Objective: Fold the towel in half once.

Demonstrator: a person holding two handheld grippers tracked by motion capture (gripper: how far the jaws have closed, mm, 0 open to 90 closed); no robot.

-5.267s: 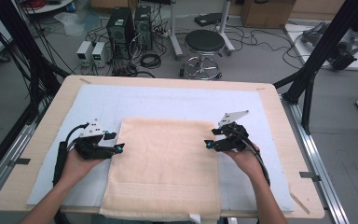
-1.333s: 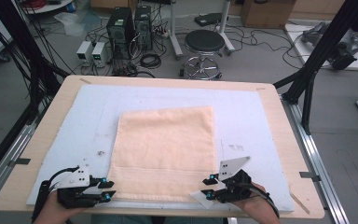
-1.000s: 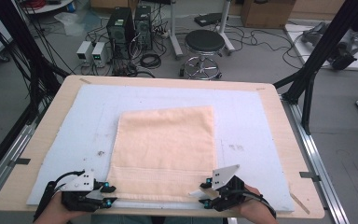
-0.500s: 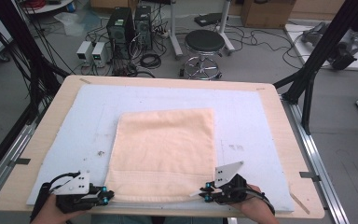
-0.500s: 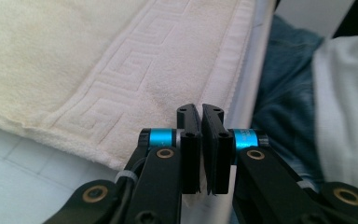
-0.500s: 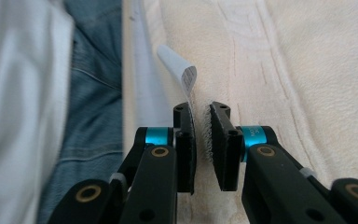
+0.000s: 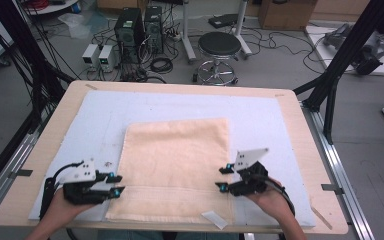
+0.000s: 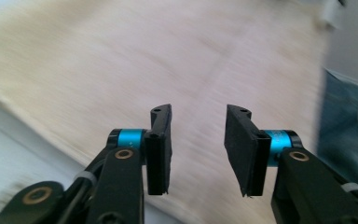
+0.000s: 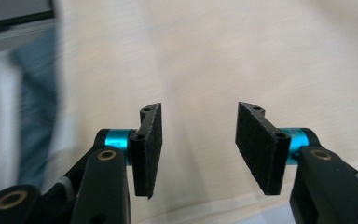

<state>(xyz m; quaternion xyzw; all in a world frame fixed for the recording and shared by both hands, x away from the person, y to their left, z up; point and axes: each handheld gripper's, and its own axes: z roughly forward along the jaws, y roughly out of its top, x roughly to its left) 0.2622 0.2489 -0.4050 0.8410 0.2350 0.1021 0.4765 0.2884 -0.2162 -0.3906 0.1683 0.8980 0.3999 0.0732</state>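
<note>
**Both grippers off the towel's near edge, jaws parted again**

Nearest me, my two hands come in over the front edge of the wooden counter (image 7: 300, 125). My left gripper (image 7: 116, 184) sits at the left near corner of the one peach-coloured terry towel (image 7: 175, 160), and my right gripper (image 7: 222, 178) at the towel's right edge, a little further in. In the left gripper view my left gripper (image 8: 198, 142) has its two black pads standing moderately apart, having just been opening, with nothing between them; blurred towel lies beyond. The right gripper view shows the same for my right gripper (image 9: 199, 142): jaws just opened to a middling gap, empty, with towel cloth beyond.

The towel lies flat on the pale blue-white mat (image 7: 100, 115) that covers most of the counter, its near hem close to the front edge, and a small white tag (image 7: 214, 218) lies at that hem.

I judge this as the moment between grasps in a folding job: the near edge looks laid down and let go. The next move, I think, calls for a fresh hold on a pair of corners or side edges, both grippers closing level with each other so the cloth lifts evenly.

By count: one towel, one mat, one tag, two grippers. Beyond the counter, on the floor, stands one round black stool (image 7: 220, 45).
</note>
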